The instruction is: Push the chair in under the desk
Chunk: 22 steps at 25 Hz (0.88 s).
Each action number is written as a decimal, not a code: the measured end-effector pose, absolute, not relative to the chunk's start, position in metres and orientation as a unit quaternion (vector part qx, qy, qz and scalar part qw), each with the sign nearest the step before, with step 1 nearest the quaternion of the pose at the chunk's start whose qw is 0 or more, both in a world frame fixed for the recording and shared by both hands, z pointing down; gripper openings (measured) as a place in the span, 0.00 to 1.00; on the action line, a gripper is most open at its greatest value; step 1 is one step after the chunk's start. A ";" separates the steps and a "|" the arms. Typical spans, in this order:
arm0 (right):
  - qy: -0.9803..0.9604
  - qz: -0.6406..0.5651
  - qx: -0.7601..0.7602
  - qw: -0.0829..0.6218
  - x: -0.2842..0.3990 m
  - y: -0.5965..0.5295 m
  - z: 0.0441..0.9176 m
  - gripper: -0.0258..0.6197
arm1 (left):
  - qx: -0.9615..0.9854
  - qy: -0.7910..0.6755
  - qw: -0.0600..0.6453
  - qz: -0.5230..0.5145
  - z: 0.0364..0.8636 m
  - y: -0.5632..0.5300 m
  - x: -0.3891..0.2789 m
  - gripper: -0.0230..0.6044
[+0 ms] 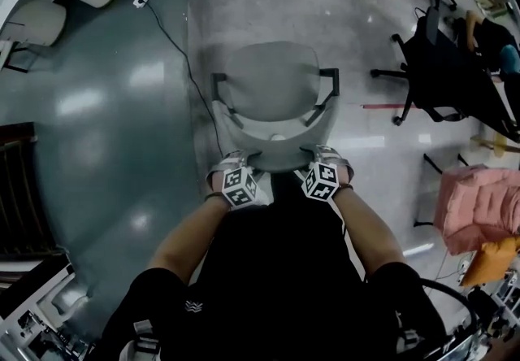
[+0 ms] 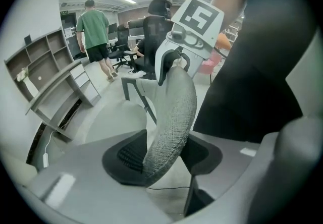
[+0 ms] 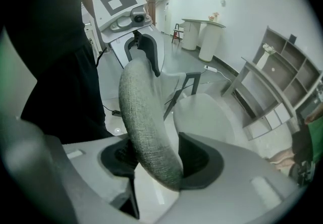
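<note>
With the grasp made, the left gripper (image 1: pixel 240 159) and right gripper (image 1: pixel 318 156) each pinch, jaws half-wide, the top rim of the light grey fabric office chair (image 1: pixel 270 84) standing just ahead of them, so next I expect an even forward push.

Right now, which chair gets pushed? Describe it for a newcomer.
On the pale floor straight ahead of the person stands the grey chair. Unlike the black office chair to its right, the left gripper and right gripper clamp its backrest.
</note>
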State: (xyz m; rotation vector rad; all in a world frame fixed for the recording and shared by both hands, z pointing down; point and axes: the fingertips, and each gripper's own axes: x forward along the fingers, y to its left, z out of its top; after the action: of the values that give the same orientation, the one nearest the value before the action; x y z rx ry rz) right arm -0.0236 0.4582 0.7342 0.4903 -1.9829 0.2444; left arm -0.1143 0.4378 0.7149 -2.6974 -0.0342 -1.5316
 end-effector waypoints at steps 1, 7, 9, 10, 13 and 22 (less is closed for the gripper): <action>-0.826 0.101 0.202 0.516 -0.021 0.450 0.733 0.37 | -0.869 -0.010 0.017 -0.495 0.714 0.430 -0.111 0.35; -0.832 0.093 0.199 0.510 -0.009 0.397 0.727 0.37 | -0.864 0.003 0.008 -0.504 0.709 0.376 -0.100 0.36; -0.833 0.093 0.200 0.508 -0.009 0.379 0.726 0.37 | -0.861 0.011 0.003 -0.509 0.708 0.357 -0.100 0.36; -0.833 0.092 0.201 0.508 -0.008 0.370 0.725 0.37 | -0.859 0.013 0.000 -0.512 0.707 0.348 -0.100 0.36; -0.832 0.094 0.203 0.508 -0.006 0.345 0.722 0.36 | -0.857 0.010 -0.002 -0.515 0.706 0.322 -0.097 0.36; -0.825 0.100 0.207 0.516 -0.003 0.287 0.724 0.37 | -0.859 0.000 -0.002 -0.511 0.708 0.266 -0.095 0.36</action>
State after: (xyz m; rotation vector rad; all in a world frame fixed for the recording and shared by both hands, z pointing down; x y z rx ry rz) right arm -0.0033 0.2872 0.7243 0.4967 -1.9822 0.2408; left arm -0.0953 0.2663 0.7084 -2.7024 0.0009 -1.6083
